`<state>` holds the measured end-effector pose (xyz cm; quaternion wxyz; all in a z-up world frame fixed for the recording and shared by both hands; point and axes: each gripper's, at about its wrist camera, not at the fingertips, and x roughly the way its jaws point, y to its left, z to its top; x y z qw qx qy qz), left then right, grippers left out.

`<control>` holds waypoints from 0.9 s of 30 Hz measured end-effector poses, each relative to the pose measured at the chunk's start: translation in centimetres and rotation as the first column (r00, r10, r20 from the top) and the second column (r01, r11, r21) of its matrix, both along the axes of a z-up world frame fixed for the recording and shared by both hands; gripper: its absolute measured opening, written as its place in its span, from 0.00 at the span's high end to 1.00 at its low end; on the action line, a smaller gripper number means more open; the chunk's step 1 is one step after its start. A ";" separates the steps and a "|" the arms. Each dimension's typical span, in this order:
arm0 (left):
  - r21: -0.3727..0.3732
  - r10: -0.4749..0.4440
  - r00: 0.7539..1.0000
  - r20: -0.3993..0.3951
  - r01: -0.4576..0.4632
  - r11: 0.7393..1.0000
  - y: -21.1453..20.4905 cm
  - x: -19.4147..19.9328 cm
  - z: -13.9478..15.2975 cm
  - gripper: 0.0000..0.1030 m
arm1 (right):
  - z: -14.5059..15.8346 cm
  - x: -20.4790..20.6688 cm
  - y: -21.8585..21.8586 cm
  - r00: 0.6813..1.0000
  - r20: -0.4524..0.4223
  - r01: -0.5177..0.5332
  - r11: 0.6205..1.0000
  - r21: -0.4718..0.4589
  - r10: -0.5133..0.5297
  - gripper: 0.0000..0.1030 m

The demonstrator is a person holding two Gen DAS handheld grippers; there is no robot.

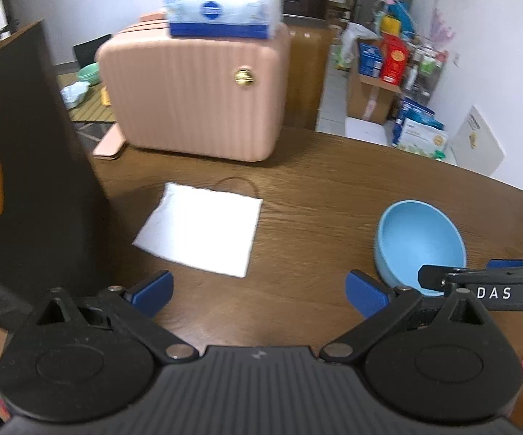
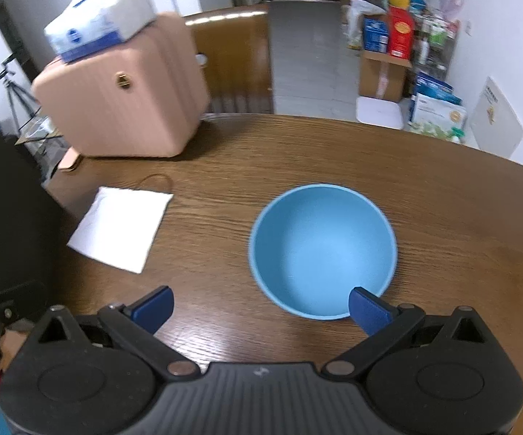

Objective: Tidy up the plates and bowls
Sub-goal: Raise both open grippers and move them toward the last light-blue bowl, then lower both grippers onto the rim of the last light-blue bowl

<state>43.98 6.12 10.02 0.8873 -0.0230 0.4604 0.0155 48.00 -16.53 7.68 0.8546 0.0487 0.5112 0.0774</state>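
Note:
A light blue bowl [image 2: 322,250] stands upright and empty on the brown wooden table [image 2: 443,199]. My right gripper [image 2: 261,308] is open just above the table, its right finger over the bowl's near rim and its left finger on the bare wood to the bowl's left. In the left wrist view the same bowl [image 1: 419,243] lies to the right, partly behind the other gripper's black arm. My left gripper [image 1: 261,291] is open over bare table with nothing between its fingers. A green bowl [image 1: 89,72] sits far back left on another surface.
A white paper napkin [image 1: 200,230] lies flat on the table left of centre. A pink ribbed case [image 1: 192,98] with a tissue pack [image 1: 225,7] on top stands at the back. A dark panel [image 1: 25,166] rises on the left. Boxes and bottles [image 2: 406,43] crowd the far right floor.

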 end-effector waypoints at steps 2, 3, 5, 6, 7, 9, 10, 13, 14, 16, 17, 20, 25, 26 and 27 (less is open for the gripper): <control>0.000 -0.023 1.000 -0.002 0.023 1.000 -0.7 0.8 -0.2 0.00 | -0.2 0.2 -0.7 1.000 -0.003 0.022 1.000 -0.003 -0.022 0.00; -0.001 -0.033 0.999 -0.003 0.033 0.999 -1.1 1.1 -0.3 0.00 | -0.3 0.3 -1.0 0.999 -0.003 0.032 0.999 -0.006 -0.032 0.00; -0.008 -0.057 0.998 -0.007 0.057 0.998 -1.9 1.9 -0.5 0.00 | -0.4 0.4 -1.9 0.998 -0.004 0.056 0.998 -0.010 -0.056 0.00; -0.010 -0.066 0.998 -0.011 0.066 0.998 -2.2 2.3 -0.7 0.00 | -0.5 0.5 -2.3 0.998 -0.003 0.070 0.998 -0.009 -0.070 0.00; -0.010 -0.074 0.997 -0.013 0.073 0.997 -2.6 2.5 -0.8 0.00 | -0.6 0.6 -2.6 0.997 -0.003 0.082 0.997 -0.007 -0.082 0.00; -0.012 -0.093 0.995 -0.023 0.093 0.996 -3.2 3.2 -1.1 0.00 | -0.7 0.8 -3.3 0.995 -0.004 0.104 0.995 -0.003 -0.104 0.00; -0.014 -0.102 0.994 -0.026 0.102 0.995 -3.5 3.5 -1.3 0.00 | -0.9 0.9 -3.7 0.993 -0.006 0.115 0.993 -0.004 -0.115 0.00; -0.018 -0.123 0.992 -0.032 0.123 0.992 -4.4 4.3 -1.6 0.00 | -1.3 1.2 -4.6 0.990 -0.014 0.143 0.990 -0.010 -0.143 0.00; -0.019 -0.129 0.991 -0.034 0.128 0.992 -4.7 4.6 -1.8 0.00 | -1.4 1.3 -4.9 0.988 -0.017 0.150 0.989 -0.010 -0.150 0.00; -0.020 -0.141 0.989 -0.041 0.140 0.990 -5.3 5.2 -2.0 0.00 | -1.8 1.5 -5.4 0.986 -0.021 0.165 0.986 -0.012 -0.165 0.00; -0.021 -0.147 0.988 -0.045 0.146 0.989 -5.6 5.5 -2.2 0.00 | -2.0 1.6 -5.6 0.985 -0.024 0.172 0.985 -0.014 -0.172 0.00; -0.025 -0.158 0.986 -0.060 0.157 0.987 -6.3 6.3 -2.8 0.00 | -2.5 1.9 -6.2 0.982 -0.033 0.188 0.982 -0.017 -0.189 0.00; -0.038 -0.174 0.981 -0.086 0.172 0.984 -7.3 7.7 -3.9 0.00 | -3.7 2.6 -7.0 0.976 -0.052 0.212 0.977 -0.019 -0.213 0.00; -0.039 -0.177 0.980 -0.090 0.175 0.984 -7.5 8.0 -4.2 0.00 | -3.9 2.7 -7.1 0.975 -0.056 0.216 0.976 -0.019 -0.217 0.00; -0.038 -0.180 0.979 -0.094 0.177 0.983 -7.7 8.2 -4.4 0.00 | -4.2 2.8 -7.2 0.973 -0.060 0.220 0.975 -0.020 -0.221 0.00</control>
